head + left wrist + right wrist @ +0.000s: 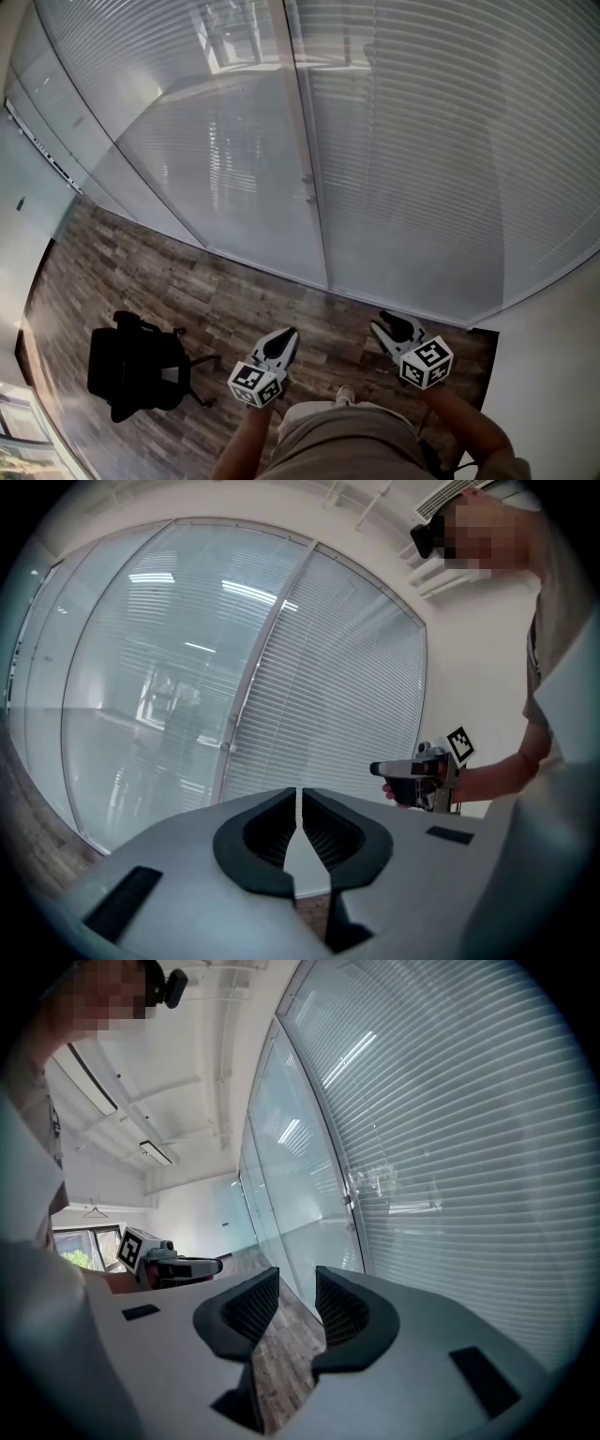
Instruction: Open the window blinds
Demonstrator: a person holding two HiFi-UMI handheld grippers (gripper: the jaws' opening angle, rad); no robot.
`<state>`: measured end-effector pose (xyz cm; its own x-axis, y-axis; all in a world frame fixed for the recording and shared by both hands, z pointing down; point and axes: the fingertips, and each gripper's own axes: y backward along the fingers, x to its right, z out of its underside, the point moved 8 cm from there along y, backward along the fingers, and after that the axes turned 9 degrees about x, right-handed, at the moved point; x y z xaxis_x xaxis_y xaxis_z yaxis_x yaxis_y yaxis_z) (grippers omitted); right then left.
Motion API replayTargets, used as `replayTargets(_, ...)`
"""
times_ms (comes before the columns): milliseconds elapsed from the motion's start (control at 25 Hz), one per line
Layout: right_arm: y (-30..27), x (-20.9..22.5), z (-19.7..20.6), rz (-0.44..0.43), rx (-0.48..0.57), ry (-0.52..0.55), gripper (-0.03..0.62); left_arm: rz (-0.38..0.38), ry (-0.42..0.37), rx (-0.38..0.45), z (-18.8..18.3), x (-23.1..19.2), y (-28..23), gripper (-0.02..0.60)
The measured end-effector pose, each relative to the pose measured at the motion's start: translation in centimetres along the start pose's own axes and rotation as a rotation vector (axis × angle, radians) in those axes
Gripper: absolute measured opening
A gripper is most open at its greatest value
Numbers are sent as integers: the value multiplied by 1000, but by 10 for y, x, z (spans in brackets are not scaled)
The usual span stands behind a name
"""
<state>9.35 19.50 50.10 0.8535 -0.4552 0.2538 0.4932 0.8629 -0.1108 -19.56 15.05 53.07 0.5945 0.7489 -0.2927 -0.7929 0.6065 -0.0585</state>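
White slatted blinds (441, 169) hang shut behind a tall glass wall, also filling the left gripper view (347, 696) and the right gripper view (469, 1147). A vertical frame post (309, 192) with small knobs splits the glass panels. My left gripper (284, 337) is held low in front of the glass, its jaws shut with nothing between them (300, 794). My right gripper (379, 325) is beside it to the right, jaws open and empty (297, 1283). Both point toward the glass and stand apart from it. Each gripper appears in the other's view: the right (412, 771), the left (178, 1265).
A black office chair (136, 370) stands on the wood-plank floor (187, 291) to the left. A white wall (553, 375) closes the corner at the right. More glass panels (37, 159) run off to the far left.
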Motion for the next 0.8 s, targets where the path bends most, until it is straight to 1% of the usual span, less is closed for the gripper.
replayTargets(240, 2, 14, 6, 4, 20, 0, 127, 35, -45, 11, 3, 10, -17, 15)
replayTargets(360, 5, 18, 8, 20, 26, -4, 126, 44, -20, 41, 0, 13, -20, 15)
replayTargets(560, 9, 22, 7, 18, 42, -31, 126, 22, -19, 52, -6, 10, -23, 15)
replayTargets(640, 8, 24, 9, 12, 38, -41, 126, 14, -2, 60, -7, 5, -25, 15)
replayTargets(800, 1, 27, 12, 24, 30, -6, 127, 8, 40, 69, -6, -11, -31, 15)
